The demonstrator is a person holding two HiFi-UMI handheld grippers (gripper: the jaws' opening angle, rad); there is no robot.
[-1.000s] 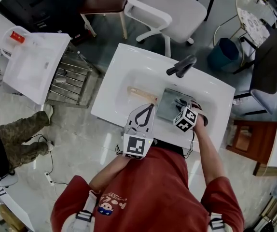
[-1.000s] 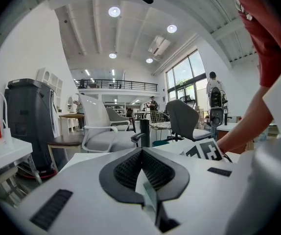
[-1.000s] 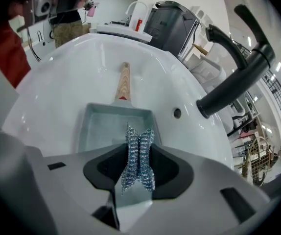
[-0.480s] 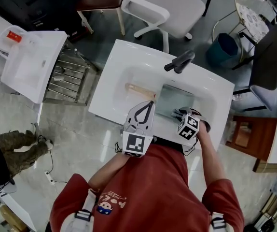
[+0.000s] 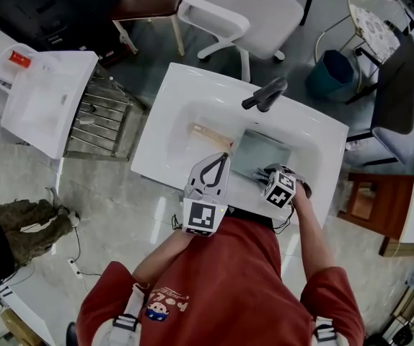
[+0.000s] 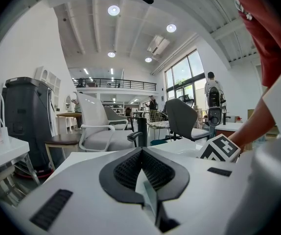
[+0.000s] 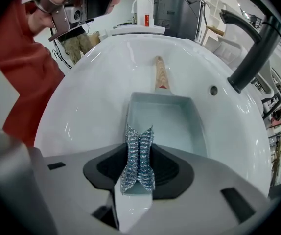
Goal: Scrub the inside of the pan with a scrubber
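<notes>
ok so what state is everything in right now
pan: upright in the sink, not held
right gripper: shut on the scrubber
scrubber: pinched between the jaws, at the pan's near end
left gripper: shut, empty
faucet: no water running

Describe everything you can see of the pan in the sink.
The pan is rectangular and shallow, pale grey and metallic-looking, with upright walls and a light wooden handle on its far end. It lies open side up in the white sink, looking empty. The right gripper holds a silvery mesh scrubber at its near edge; contact is unclear.
</notes>
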